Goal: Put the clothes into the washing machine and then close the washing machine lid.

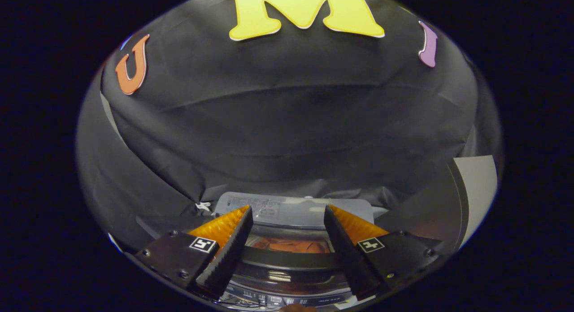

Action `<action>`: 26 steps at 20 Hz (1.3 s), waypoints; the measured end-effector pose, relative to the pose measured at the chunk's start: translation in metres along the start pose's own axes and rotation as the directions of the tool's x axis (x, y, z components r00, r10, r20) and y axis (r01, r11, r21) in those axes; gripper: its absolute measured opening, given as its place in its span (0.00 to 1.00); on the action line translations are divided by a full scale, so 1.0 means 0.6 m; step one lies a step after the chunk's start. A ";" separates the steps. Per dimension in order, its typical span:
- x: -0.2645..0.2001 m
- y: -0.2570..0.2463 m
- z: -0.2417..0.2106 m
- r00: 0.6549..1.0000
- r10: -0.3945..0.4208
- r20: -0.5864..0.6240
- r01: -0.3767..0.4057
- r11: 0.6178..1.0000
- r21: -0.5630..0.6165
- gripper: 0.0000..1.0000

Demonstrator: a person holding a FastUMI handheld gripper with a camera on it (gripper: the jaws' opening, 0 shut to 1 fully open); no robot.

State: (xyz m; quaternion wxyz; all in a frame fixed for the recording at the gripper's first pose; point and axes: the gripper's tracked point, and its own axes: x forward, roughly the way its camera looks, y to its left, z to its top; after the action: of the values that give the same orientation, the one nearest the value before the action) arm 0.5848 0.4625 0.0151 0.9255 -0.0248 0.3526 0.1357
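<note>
My gripper stands open above a top-loading washing machine, with nothing between its fingers. Between and below the fingers I look down on the machine's dark lid, which lies flat over the tub. Through its window something orange shows inside, likely the clothes. The grey rear panel of the machine lies just beyond the fingertips. A strip of buttons runs along the machine's near edge.
Black cloth hangs close behind the machine and curves round both sides. A pale board stands to the right of the machine. A small white tie shows by the machine's back left corner.
</note>
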 end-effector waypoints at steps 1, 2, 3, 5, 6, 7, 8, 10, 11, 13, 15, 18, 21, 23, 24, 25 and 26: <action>-0.001 0.001 -0.003 1.000 0.002 -0.003 -0.002 1.000 0.001 0.99; 0.000 0.000 -0.006 1.000 0.003 -0.004 -0.003 1.000 0.001 0.99; -0.001 0.000 -0.009 1.000 0.003 -0.005 -0.003 1.000 0.001 0.99; -0.003 0.000 -0.016 1.000 0.003 -0.007 -0.003 1.000 0.002 0.99; -0.004 0.001 -0.021 1.000 0.004 -0.010 -0.004 1.000 0.002 0.99; -0.004 0.002 -0.026 1.000 0.006 -0.016 -0.006 1.000 0.006 0.99; -0.006 0.001 -0.032 1.000 0.006 -0.021 -0.006 1.000 0.006 0.99; -0.008 0.001 -0.042 1.000 0.003 -0.025 -0.003 1.000 0.006 0.99; -0.009 0.002 -0.048 1.000 0.002 -0.029 -0.002 1.000 0.006 0.99; -0.014 0.003 -0.061 0.999 0.000 -0.035 0.000 1.000 0.001 0.99; -0.015 0.004 -0.075 0.999 -0.003 -0.044 0.002 1.000 -0.008 0.99; -0.014 0.005 -0.098 0.998 -0.011 -0.056 0.009 1.000 -0.024 0.99; -0.019 0.008 -0.115 0.998 -0.010 -0.063 0.008 1.000 -0.023 0.99; -0.024 0.005 -0.117 0.998 -0.012 -0.063 0.010 1.000 -0.027 0.99; -0.029 0.005 -0.117 0.998 -0.013 -0.060 0.011 1.000 -0.028 0.99; -0.032 0.004 -0.119 0.998 -0.014 -0.059 0.013 0.999 -0.031 0.99; -0.039 0.004 -0.120 0.998 -0.017 -0.057 0.015 0.999 -0.033 0.99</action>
State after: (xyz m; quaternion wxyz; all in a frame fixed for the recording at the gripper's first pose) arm 0.5209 0.4490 -0.0237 0.9156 -0.0467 0.3764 0.1333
